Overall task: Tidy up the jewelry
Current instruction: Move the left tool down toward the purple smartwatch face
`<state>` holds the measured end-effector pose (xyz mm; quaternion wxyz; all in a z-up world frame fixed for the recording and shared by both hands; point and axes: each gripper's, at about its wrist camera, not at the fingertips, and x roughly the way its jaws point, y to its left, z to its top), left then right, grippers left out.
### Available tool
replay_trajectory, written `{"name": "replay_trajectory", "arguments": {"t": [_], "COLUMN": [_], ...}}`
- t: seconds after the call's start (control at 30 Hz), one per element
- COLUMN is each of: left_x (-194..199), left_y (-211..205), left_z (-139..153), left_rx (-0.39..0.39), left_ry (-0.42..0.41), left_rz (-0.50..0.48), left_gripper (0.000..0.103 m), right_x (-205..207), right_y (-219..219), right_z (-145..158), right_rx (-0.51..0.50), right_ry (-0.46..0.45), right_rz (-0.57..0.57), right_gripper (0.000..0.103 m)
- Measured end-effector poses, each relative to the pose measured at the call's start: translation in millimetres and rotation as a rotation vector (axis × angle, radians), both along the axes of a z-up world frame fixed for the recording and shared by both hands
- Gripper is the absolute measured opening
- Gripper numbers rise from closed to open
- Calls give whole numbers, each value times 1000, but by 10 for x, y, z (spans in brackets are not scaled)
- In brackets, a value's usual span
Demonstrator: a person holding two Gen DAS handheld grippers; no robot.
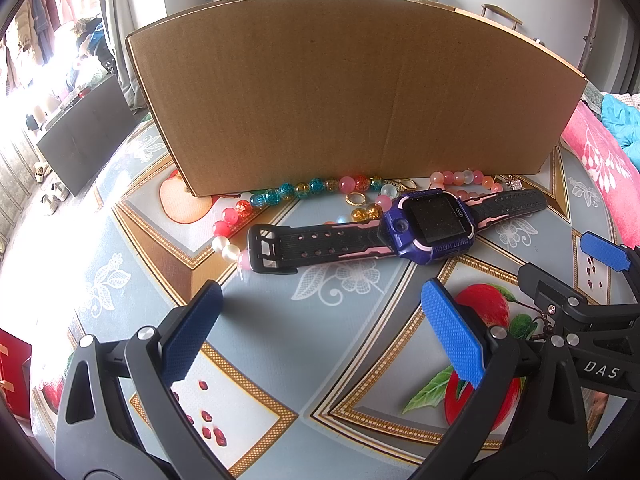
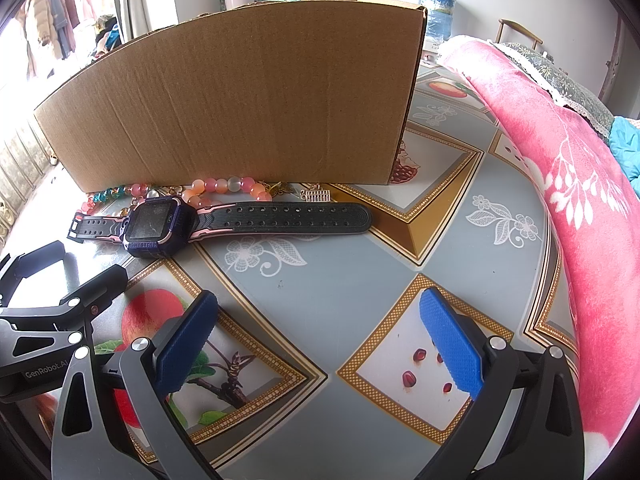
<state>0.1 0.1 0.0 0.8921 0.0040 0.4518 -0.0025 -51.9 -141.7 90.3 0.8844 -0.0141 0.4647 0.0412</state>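
Note:
A purple smart watch (image 1: pixel 430 226) with a black and pink strap lies flat on the patterned table, in front of a cardboard box (image 1: pixel 344 96). It also shows in the right wrist view (image 2: pixel 158 226). A string of coloured beads (image 1: pixel 304 190) and a pink bead bracelet (image 1: pixel 464 180) lie between watch and box, with a gold ring (image 1: pixel 355 199) and a small gold charm (image 2: pixel 316 195). My left gripper (image 1: pixel 320 336) is open and empty, short of the watch. My right gripper (image 2: pixel 320 336) is open and empty, to the right of the left one.
The cardboard box (image 2: pixel 240 100) stands upright behind the jewelry. A pink blanket (image 2: pixel 580 184) lies along the table's right edge. The table (image 2: pixel 340 280) has a fruit and flower pattern. A dark cabinet (image 1: pixel 86 132) stands off the table at left.

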Motion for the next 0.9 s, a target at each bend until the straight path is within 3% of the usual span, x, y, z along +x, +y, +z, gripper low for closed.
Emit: {"name": "replay_trajectory", "arguments": {"t": [0.23,0.4,0.47,0.5,0.53,0.63,0.73,0.9], "left_x": [-36,-266,-343,-373,-375,-321,-271,-137], "left_y": [0,17,50,78,123,189,157,-103], "left_z": [2,97,162,200,204,217,323,418], "left_rx": [2,61,43,1,-43,-112,-92,-41], "left_ry": [13,-17,-44,-50,-44,-35,-81,-110], "left_rz": [-27,-137,-193,-240,-278,-340,-430,-619], "left_gripper": [97,95,84,62,55,52,39,38], "right_x": [-10,-16,-33,-26,-16,28,69,210], "right_y": [12,-87,-167,-241,-268,-396,-403,-388], "right_z": [0,17,55,75,96,174,260,221], "right_rx": [1,29,77,115,145,246,296,447], "right_ry": [1,24,30,37,42,42,46,138], "right_rz": [2,45,54,58,59,86,155,169], "right_gripper": [98,98,98,98,98,93,82,72]}}
